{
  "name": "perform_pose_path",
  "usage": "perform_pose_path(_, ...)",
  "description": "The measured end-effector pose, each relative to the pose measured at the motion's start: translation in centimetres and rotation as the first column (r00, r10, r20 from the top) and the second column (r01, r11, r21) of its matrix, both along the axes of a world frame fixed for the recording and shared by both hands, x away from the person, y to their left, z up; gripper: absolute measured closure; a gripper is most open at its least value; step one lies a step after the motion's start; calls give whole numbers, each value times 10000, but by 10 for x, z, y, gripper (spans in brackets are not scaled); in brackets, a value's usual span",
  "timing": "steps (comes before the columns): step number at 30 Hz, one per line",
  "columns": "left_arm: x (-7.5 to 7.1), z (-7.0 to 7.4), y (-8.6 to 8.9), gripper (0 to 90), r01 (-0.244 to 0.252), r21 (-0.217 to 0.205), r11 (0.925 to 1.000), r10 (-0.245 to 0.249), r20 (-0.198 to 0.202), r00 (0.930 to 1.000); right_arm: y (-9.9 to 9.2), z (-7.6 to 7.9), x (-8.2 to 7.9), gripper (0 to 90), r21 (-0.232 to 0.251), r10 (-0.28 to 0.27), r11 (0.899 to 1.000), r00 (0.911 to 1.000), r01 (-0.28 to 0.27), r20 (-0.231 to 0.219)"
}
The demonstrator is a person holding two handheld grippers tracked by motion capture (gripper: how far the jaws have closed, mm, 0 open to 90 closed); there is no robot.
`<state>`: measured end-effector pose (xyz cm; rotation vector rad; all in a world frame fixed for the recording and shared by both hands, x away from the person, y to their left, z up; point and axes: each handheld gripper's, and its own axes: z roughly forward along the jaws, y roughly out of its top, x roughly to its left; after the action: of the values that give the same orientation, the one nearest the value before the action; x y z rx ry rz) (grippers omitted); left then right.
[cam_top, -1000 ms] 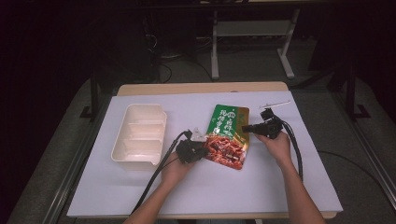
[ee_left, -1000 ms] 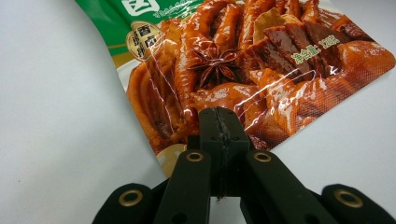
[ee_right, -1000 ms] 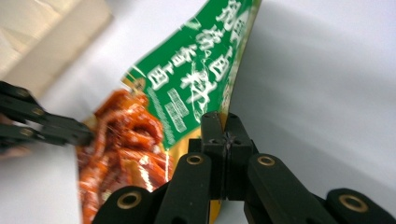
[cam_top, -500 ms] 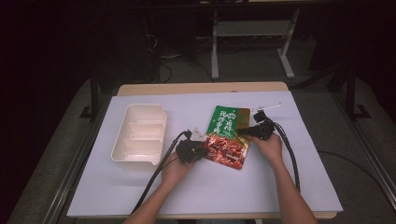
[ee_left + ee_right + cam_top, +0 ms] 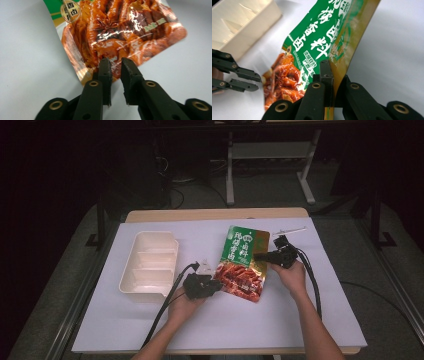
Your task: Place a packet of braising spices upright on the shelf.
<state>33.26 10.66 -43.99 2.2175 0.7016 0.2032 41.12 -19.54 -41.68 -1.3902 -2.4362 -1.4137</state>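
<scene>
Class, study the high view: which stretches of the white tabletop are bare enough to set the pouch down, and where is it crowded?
Bare: the near strip of the white table between the forearms, the right side beyond the right gripper, and the far-left corner behind the tray. Crowded: the middle, where the pouch, the left gripper and its cable sit close beside the tray.

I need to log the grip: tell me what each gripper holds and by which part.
The right gripper pinches the sauce packet by its gold side edge. The left gripper has just been opening; its fingers straddle the packet's lower corner without pressing it.
</scene>
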Motion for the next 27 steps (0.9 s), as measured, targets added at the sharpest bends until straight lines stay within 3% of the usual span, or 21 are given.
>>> perform_pose_path(10,-27,12,8,690,642,-533,9965,-628,271,9977,9,30,-15,892,203,431,9988,9959,-449,795)
perform_pose_path(22,-50,15,24,622,758,-793,9940,-717,528,9960,13,48,-29,892,403,819,9954,9900,-870,1151)
perform_pose_path(27,-63,11,31,590,824,-888,9926,-775,576,9953,27,70,-40,892,18,1369,9903,9782,-1389,1559)
